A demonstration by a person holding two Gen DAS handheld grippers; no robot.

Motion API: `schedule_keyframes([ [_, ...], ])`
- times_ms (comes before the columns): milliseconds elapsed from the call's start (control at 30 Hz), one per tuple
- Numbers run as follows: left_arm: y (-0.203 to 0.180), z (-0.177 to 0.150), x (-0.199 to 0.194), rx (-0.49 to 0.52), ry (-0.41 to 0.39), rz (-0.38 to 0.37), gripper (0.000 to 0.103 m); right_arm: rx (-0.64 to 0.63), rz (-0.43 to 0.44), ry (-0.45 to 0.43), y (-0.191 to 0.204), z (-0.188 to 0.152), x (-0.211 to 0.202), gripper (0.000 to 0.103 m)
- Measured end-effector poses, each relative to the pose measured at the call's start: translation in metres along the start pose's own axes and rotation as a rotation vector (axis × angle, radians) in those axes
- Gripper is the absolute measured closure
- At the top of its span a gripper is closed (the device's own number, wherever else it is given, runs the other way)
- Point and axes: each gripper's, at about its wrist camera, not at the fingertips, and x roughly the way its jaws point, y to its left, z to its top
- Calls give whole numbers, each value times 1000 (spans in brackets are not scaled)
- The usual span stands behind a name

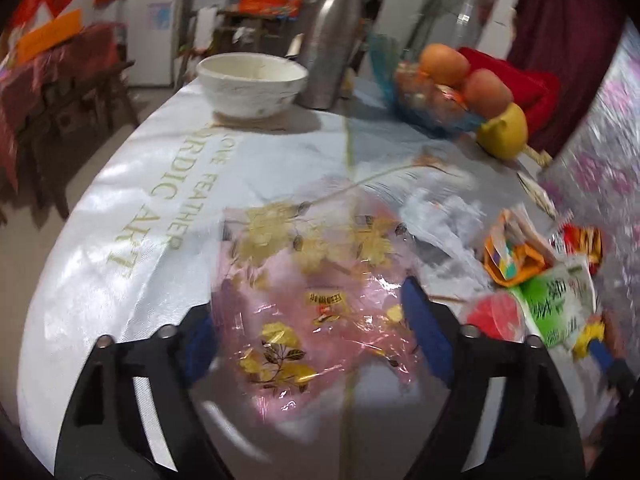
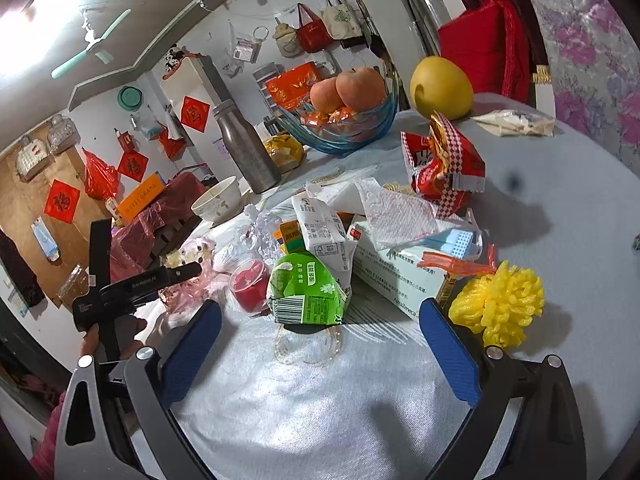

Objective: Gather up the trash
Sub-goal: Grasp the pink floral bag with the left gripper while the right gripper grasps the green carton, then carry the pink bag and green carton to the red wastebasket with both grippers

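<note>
Much bare tablecloth [image 2: 320, 420] before tongs [image 2: 320, 344]

We see a white wall [image 2: 224, 52] at eleven o'clock, hung with red paper squares [image 2: 195, 113] and cloth bags [image 2: 310, 28]. A pale green ceiling fan [image 2: 94, 46] sits at ten o'clock beside bright glare. Floral curtain [image 2: 592, 52] fills two o'clock; a wooden door [image 2: 36, 196] stands at nine.

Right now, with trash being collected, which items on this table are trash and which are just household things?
Trash: pink cellophane wrapper, green carton, red snack bag, paper napkin, yellow foam net.

Lying about: white bowl, steel bottle, blue fruit bowl, yellow pomelo.
</note>
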Motion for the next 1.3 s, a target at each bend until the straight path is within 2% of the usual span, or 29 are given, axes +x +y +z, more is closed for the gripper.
schedule_keyframes([
  [33,-4,-3,-4,27,-18,-15,36,-15,-9,-8,2,0,-1,6],
  [67,-7,-4,-7,45,-27,-32,38,-27,-14,-11,4,-1,-1,6],
  [167,-13,-8,-15,77,-48,-72,41,-49,-24,-19,9,-2,-3,6],
  [233,-17,-11,-18,93,-48,-99,46,-48,-28,-27,8,-2,-5,6],
  [300,-22,-13,-18,113,-42,-117,46,-32,-21,-26,5,-1,-5,6],
  [367,-28,-14,-17,144,-30,-139,40,-12,-12,-24,2,0,-5,6],
  [433,-34,-12,-10,156,2,-140,30,2,-7,-22,1,0,-5,6],
  [500,-39,-9,-2,148,26,-134,26,8,-5,-20,0,0,-4,6],
  [567,-47,-7,11,111,83,-180,26,9,-8,-24,1,0,-5,6],
  [600,-54,-6,17,93,100,-185,27,9,-11,-30,1,0,-6,6],
  [667,-62,-5,19,103,75,-159,34,19,-30,-52,0,0,-9,7],
  [733,-70,-7,18,141,61,-176,56,47,-44,-72,-4,1,-13,12],
  [767,-71,-8,16,153,51,-175,57,59,-42,-76,-6,2,-14,13],
  [800,-72,-9,14,158,38,-174,59,73,-28,-67,-9,3,-13,14],
  [867,-69,-8,7,152,0,-194,62,86,-15,-48,-13,5,-10,25],
  [967,-63,-9,0,134,-26,-204,67,83,-4,-30,-14,6,-7,34],
  [1033,-62,-11,-5,138,-43,-204,67,44,-11,-21,-6,6,-4,35],
  [1133,-63,-11,-8,144,-58,-206,67,-50,-101,-10,10,10,8,35],
  [1233,-62,-11,-7,142,-48,-212,67,-67,-128,32,13,18,28,35],
  [1300,-62,-10,-4,140,-37,-219,67,-73,-128,65,14,23,42,44],
])
